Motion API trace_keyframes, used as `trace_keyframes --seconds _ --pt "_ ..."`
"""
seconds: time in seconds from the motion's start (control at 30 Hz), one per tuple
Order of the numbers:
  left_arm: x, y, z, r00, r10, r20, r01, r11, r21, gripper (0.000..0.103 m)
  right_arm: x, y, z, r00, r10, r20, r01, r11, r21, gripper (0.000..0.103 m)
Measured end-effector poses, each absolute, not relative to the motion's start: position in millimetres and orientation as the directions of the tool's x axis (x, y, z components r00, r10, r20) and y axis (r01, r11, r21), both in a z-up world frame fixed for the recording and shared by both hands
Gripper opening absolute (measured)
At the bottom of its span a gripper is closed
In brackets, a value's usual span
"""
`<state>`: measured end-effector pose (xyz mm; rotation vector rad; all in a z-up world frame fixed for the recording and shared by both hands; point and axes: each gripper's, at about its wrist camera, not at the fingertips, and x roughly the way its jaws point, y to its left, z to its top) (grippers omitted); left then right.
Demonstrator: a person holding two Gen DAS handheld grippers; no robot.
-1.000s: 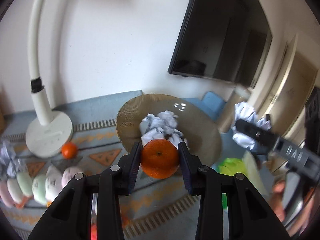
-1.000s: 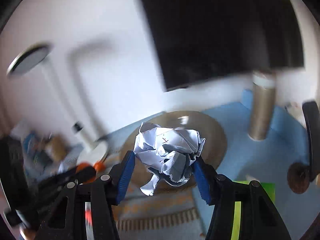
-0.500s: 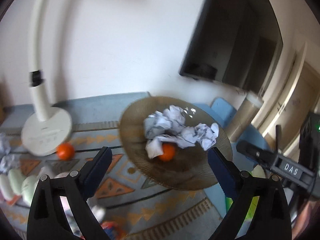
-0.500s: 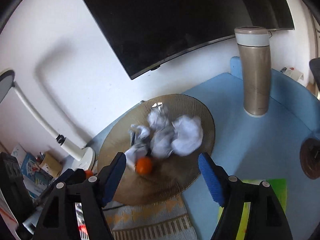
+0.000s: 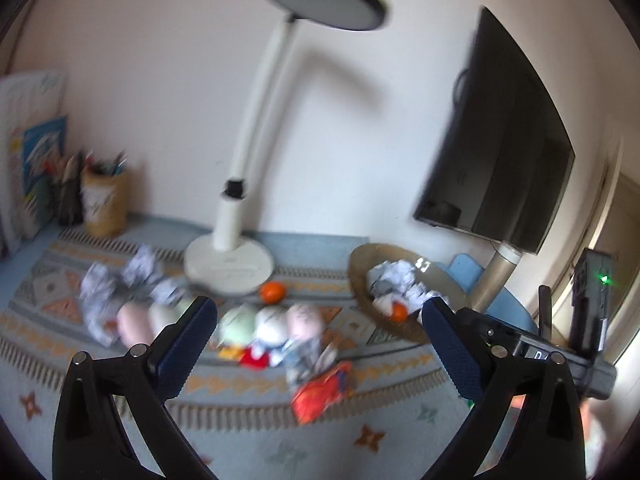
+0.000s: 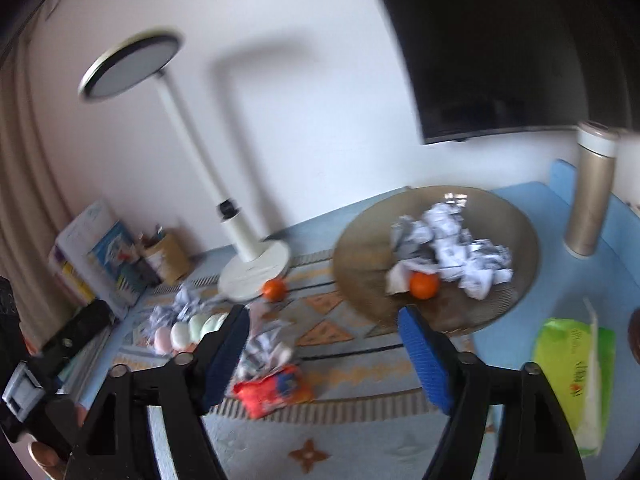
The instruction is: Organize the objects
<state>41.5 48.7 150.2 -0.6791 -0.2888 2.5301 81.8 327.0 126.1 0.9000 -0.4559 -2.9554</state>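
Left gripper (image 5: 320,320) and right gripper (image 6: 322,334) both empty, jaws widening; brown plate (image 6: 360,256) holds crumpled paper (image 6: 452,248), orange (image 6: 424,285).

Crumpled paper (image 6: 448,240) in glossy ribbed bowl (image 6: 360,256); woven patterned mat (image 6: 352,364); brushed-metal flask (image 6: 590,196).

White wall (image 5: 160,80), dark wall-mounted screen (image 5: 500,152)

Orange tangerine (image 6: 424,285) in brown bowl (image 6: 360,256); blue geometric-patterned mat (image 6: 352,372).
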Motion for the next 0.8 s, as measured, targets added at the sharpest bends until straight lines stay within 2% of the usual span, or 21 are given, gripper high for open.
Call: trace_keyframes --seconds 0.03,0.17,0.33,0.6,0.8 --pt "42.6 39.0 141.6 -0.760 0.492 -0.425 -0.386 -0.867 -0.314 0.102 82.8 318.4 120.8 -0.833 -0.097 -0.544 -0.064 -0.961 0.270 0.093" --pt "32.6 16.3 94.6 -0.776 0.350 -0.524 -0.264 -0.936 -0.234 0.102 78.8 293.0 88.1 -0.815 -0.072 -0.575 -0.064 -0.975 0.213 0.093" --pt "18.1 7.7 49.8 -0.758 0.291 -0.584 -0.208 -0.956 -0.206 0.102 67.6 275.6 47.5 -0.782 -0.080 -0.618 -0.043 -0.983 0.181 0.093" --pt "10.3 -12.5 28.5 -0.731 0.329 -0.597 -0.160 -0.934 -0.319 0.102 53.4 273.4 12.6 -0.751 -0.033 -0.660 -0.080 -0.987 0.140 0.093" --pt "8.2 -8.3 25.2 -0.698 0.375 -0.610 -0.194 -0.919 -0.342 0.102 58.8 270.6 17.6 -0.778 0.047 -0.626 -0.129 -0.988 0.086 0.094"
